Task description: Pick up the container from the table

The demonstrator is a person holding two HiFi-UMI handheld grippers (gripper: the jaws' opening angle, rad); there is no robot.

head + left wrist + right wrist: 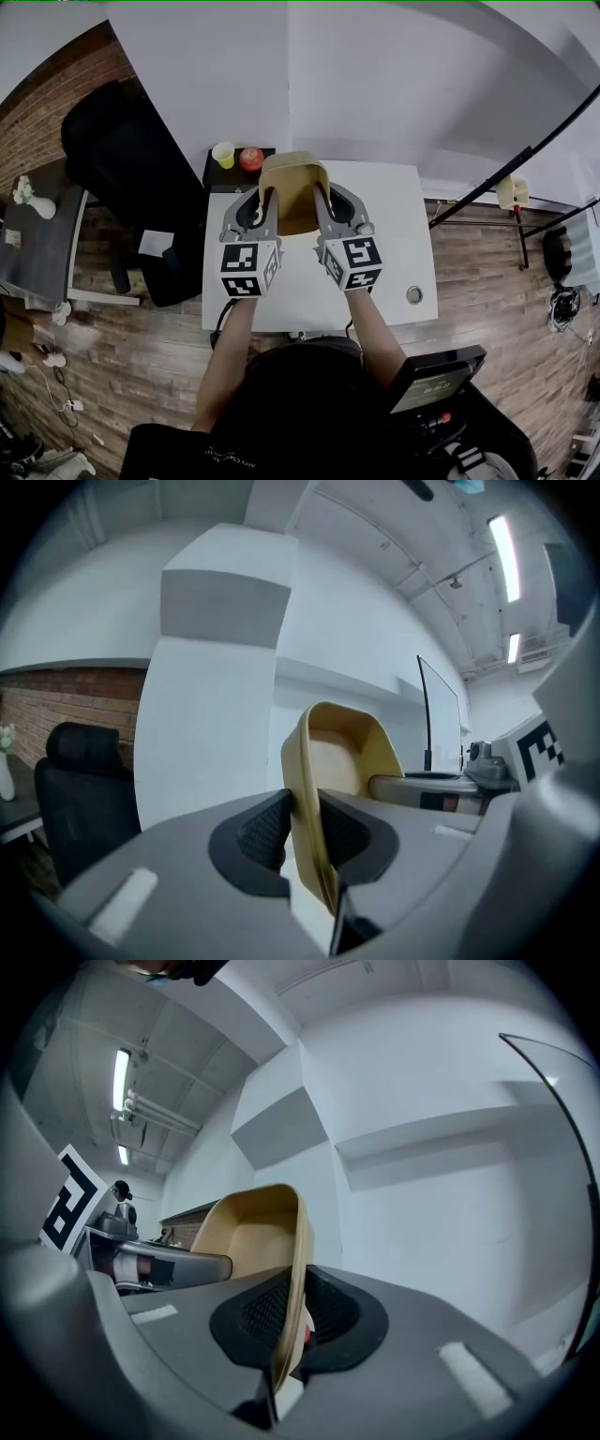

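The white worktop stood on a wood-plank floor, with a black office chair at about 9 o'clock from it in the head view.

Over the worktop's far half, the left hand-held gripper and the right hand-held gripper pointed toward 12 o'clock, side by side, with the tan container between them. The container was held up in the air, tipped so that its open side faced back toward the person. Each gripper view showed only wall and ceiling behind it.

In the left gripper view the left hand-held gripper was closed on the container's left wall, its ridged pads pressing on both faces of the rim. In the right gripper view the right hand-held gripper was pinched almost together on the thin right wall of the container.

At 11 o'clock from the container a small dark stand adjoined the worktop's far left corner. It carried a yellow-green cup and, just beside the cup at 3 o'clock, a red round thing.

A small round grommet sat in the worktop at 4 o'clock from the right hand-held gripper, well apart from it. Nothing stood between the hand-held grippers and the container.
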